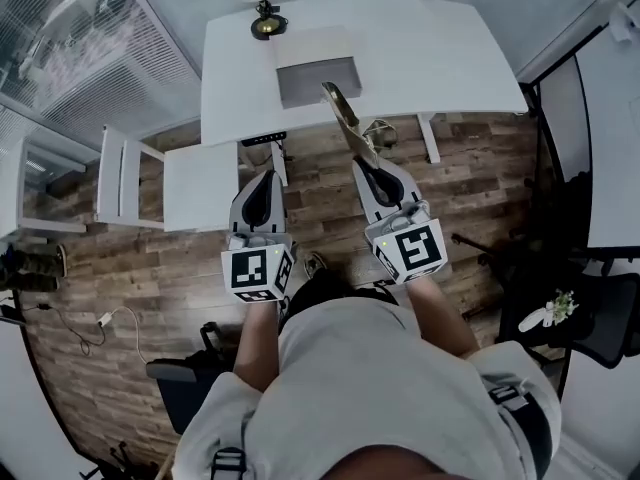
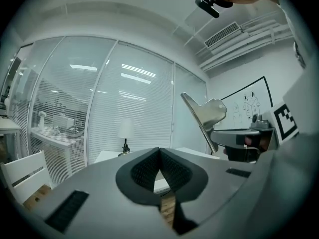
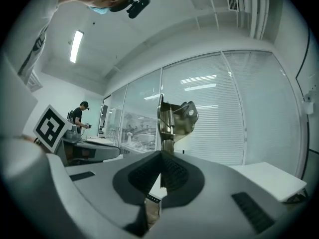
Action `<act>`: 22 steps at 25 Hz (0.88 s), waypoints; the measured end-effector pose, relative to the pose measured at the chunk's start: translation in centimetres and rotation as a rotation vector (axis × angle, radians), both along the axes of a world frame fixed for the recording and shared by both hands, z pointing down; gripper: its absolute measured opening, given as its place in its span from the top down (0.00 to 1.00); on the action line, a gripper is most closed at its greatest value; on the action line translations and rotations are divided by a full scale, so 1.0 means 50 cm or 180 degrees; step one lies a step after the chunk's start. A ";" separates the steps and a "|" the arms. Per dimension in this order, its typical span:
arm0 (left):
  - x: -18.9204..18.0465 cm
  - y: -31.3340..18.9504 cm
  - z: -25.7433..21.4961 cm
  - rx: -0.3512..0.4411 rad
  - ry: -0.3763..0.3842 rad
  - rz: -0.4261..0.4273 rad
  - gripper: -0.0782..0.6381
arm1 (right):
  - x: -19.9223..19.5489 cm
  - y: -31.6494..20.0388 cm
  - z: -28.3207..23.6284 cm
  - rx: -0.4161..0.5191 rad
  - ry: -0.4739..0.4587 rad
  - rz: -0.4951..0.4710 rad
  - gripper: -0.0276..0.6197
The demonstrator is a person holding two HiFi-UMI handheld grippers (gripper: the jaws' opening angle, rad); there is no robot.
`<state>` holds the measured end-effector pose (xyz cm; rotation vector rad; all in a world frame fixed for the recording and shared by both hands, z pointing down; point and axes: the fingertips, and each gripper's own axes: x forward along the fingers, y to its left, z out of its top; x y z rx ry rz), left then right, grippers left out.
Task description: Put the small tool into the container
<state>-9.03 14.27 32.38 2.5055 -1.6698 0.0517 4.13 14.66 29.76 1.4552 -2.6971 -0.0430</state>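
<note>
Hanging empty with its jaws pressed together, the left gripper (image 1: 262, 183) has no part in this step and does best to stay clear of the shallow grey rectangular container (image 1: 318, 82) on the white table (image 1: 450, 58). The brass-coloured metal spring-clip tool (image 1: 343, 116) juts forward, clamped in the right gripper (image 1: 368, 171). It likely needs bringing over the container's middle and lowering before release, so it clears the rim.

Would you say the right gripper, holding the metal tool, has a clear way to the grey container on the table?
Probably yes: the right gripper holds the metal tool out towards the white table, its tip overlapping the grey container in the head view, with nothing between them.
</note>
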 end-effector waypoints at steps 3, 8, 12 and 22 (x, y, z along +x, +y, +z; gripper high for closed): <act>-0.027 -0.045 0.009 -0.0031 0.0029 0.0041 0.86 | -0.018 -0.052 0.014 -0.0148 -0.0100 0.0041 0.92; -0.061 -0.104 0.038 -0.0150 0.0091 0.0012 0.86 | -0.033 -0.120 0.050 -0.0368 -0.0133 0.0139 0.92; -0.077 -0.143 0.065 -0.0220 0.0097 -0.0005 0.86 | -0.047 -0.165 0.079 -0.0468 -0.0074 0.0120 0.92; -0.040 -0.268 0.130 -0.0404 0.0043 -0.0031 0.86 | -0.025 -0.296 0.170 -0.0772 0.0133 -0.0047 0.92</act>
